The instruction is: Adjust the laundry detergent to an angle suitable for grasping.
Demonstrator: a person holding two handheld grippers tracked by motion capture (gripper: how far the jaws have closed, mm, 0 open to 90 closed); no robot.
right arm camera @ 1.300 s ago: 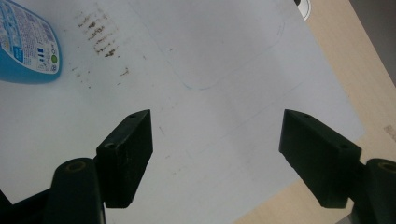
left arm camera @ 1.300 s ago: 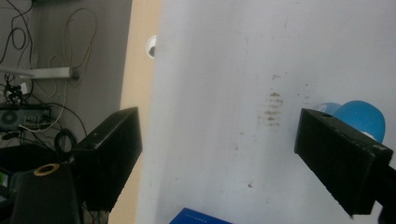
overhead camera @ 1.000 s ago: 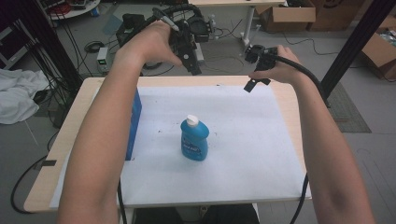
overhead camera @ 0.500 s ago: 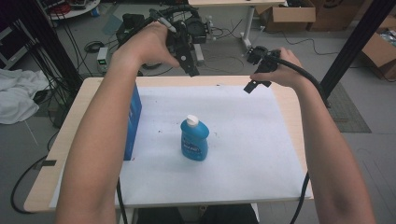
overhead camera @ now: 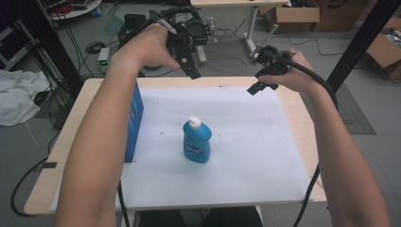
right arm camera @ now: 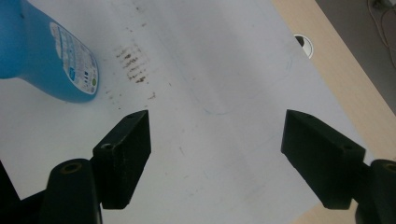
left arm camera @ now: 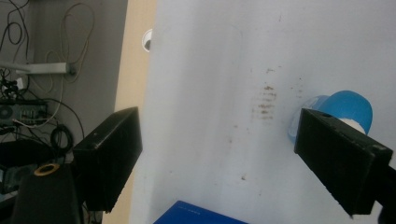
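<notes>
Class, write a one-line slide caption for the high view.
Two open grippers, left and right, above a blue bottle.

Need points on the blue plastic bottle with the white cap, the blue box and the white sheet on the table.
Blue plastic bottle with white cap (overhead camera: pixel 197 143): high view, on its labelled front.
Blue box (overhead camera: pixel 135 116): high view, on its visible side face.
White sheet (overhead camera: pixel 255 137): high view, on a bare patch right of the bottle.

A bottle (overhead camera: pixel 196 141) stands upright near the middle of the sheet (overhead camera: pixel 246 142) covering the table (overhead camera: pixel 302 123). A box (overhead camera: pixel 134 120) stands on edge by the sheet's left edge, well apart from it.
</notes>
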